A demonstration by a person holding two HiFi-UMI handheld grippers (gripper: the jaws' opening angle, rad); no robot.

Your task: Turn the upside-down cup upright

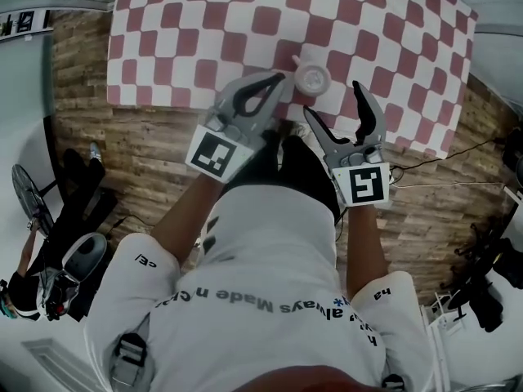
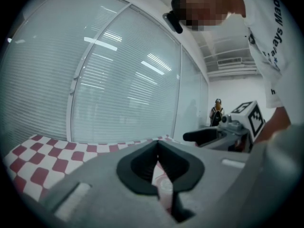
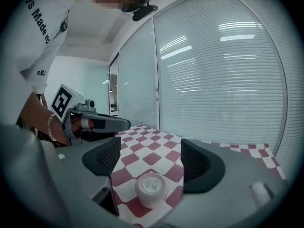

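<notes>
1. Two grippers are over the near edge of a table covered by a red-and-white checked cloth (image 1: 163,23), above a wood-plank floor (image 1: 122,137).
2. The left gripper (image 1: 276,78) has its jaws together; the left gripper view shows the dark pads meeting at the tips with nothing between them.
3. The right gripper (image 1: 333,100) has its jaws wide apart, and neither pad touches anything.
4. The cup (image 1: 311,78) stands upside down on the cloth near the table's front edge, base up. In the head view it lies just beside the left gripper's tip and just ahead of the right gripper's gap.
5. In the right gripper view the cup (image 3: 151,189) sits low between the two open pads, clear of both. Its round base carries a printed label, too small to read.
6. Each gripper bears a marker cube (image 1: 214,155) with a black-and-white square pattern.
7. The person's white shirt (image 1: 270,300) reads "always Made" across the back; the rest is cut off. The sleeves show "cE|" and "ha".
</notes>
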